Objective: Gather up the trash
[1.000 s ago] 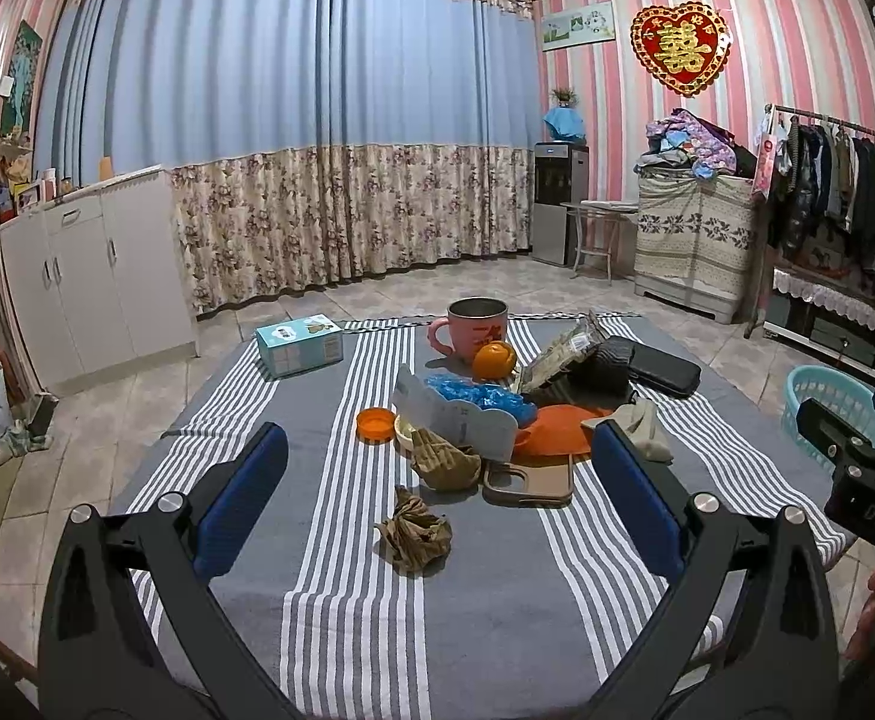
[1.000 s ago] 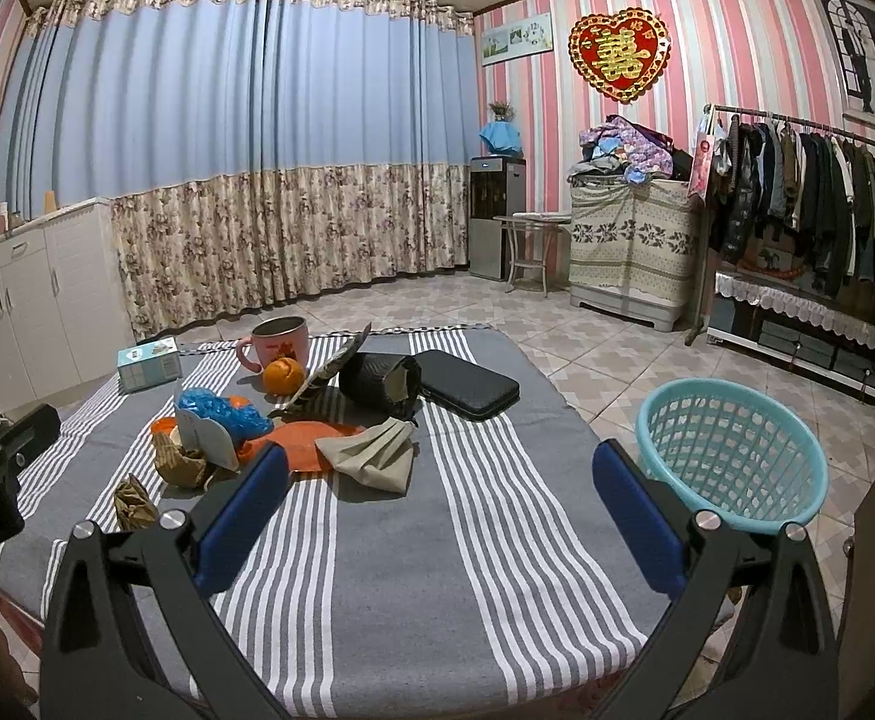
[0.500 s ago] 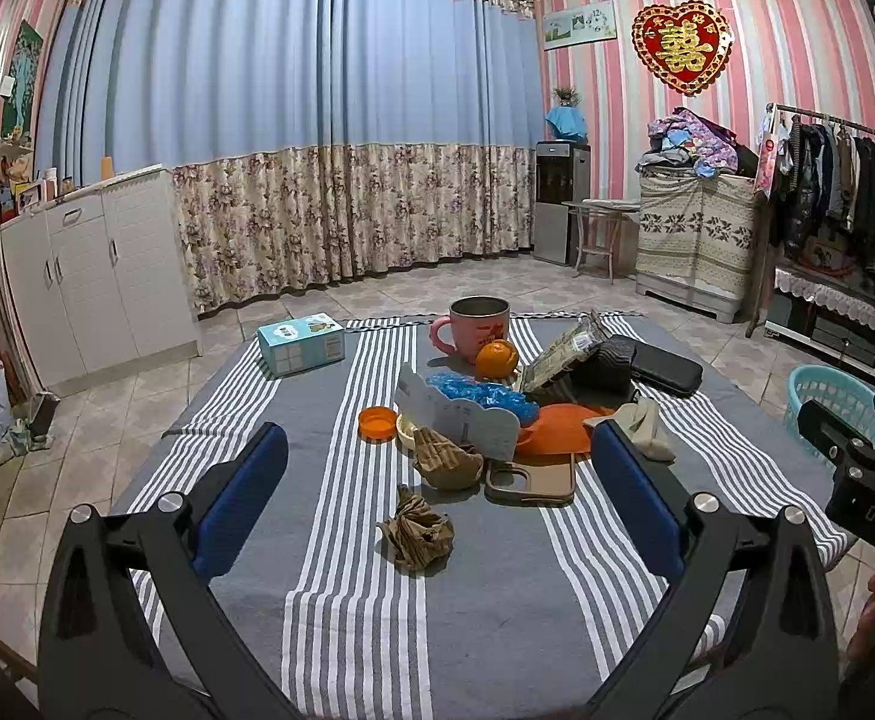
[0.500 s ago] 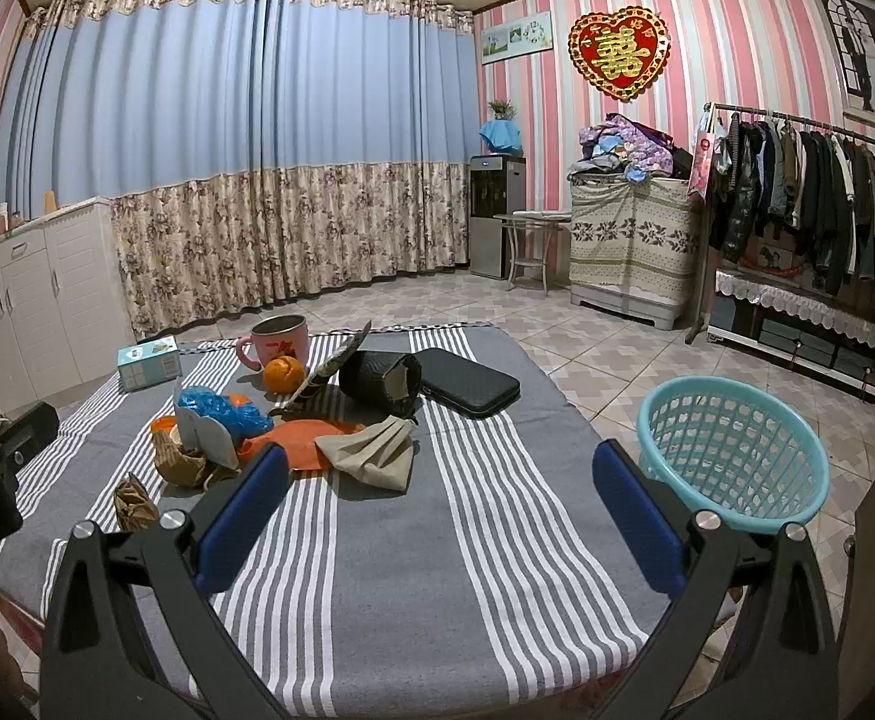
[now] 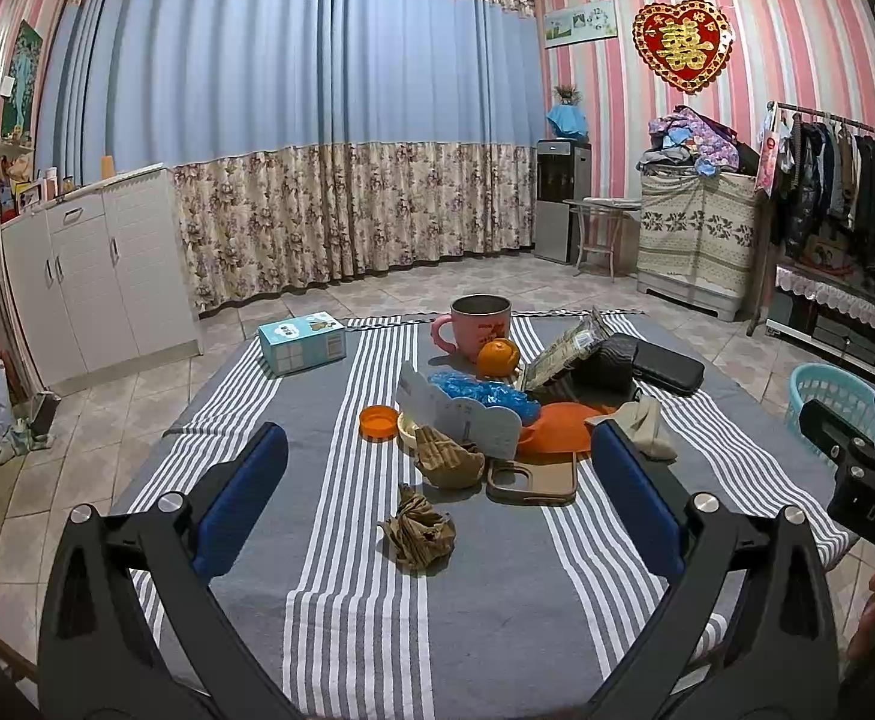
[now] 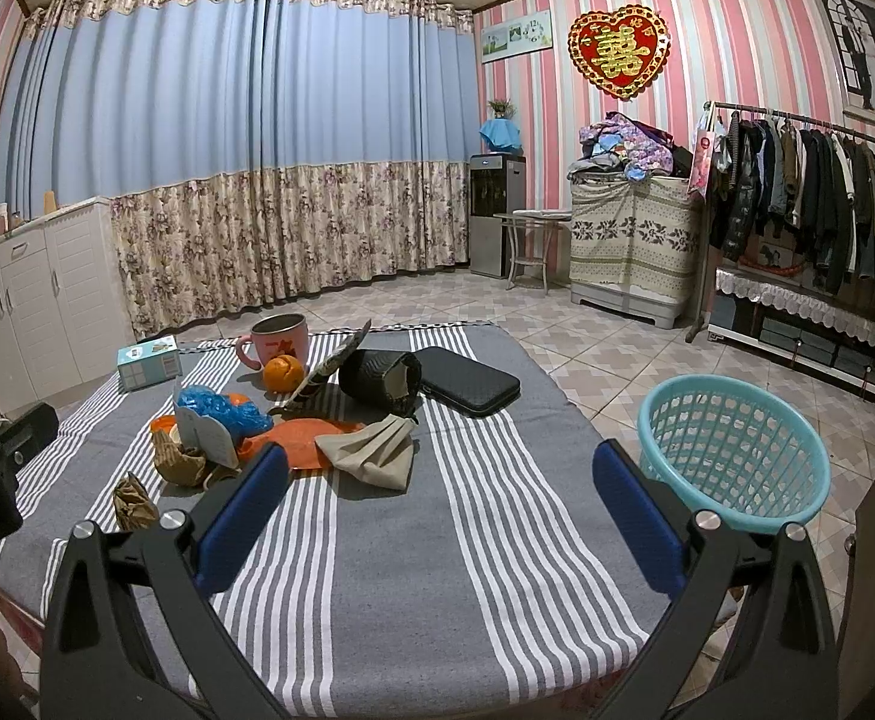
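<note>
The left gripper (image 5: 437, 492) is held above the near edge of a table (image 5: 497, 630) covered with a grey woven cloth with white stripes. Its two fingers, with smooth blue pads (image 5: 239, 498), are spread wide and nothing is held between them. The right gripper (image 6: 440, 510) is also spread wide and empty, over the bare right part of the same cloth.

The trash is seen near the middle of the table. A crumpled ball of brown paper (image 5: 418, 527) lies alone between the left fingers in that view, on the cloth. Just behind it a second, bigger piece of wrinkled brown paper (image 5: 448, 461) is placed, touching a brown phone case (image 5: 533, 480) with rounded corners. A white card with a wavy top edge (image 5: 458, 414) stands behind, with shiny blue plastic (image 5: 485, 393) beside it, and a flat round orange lid (image 5: 380, 421) to the left.

A round turquoise plastic basket (image 6: 731, 450) with a lattice wall stands on the tiled floor, just beside the right side of the table.
</note>
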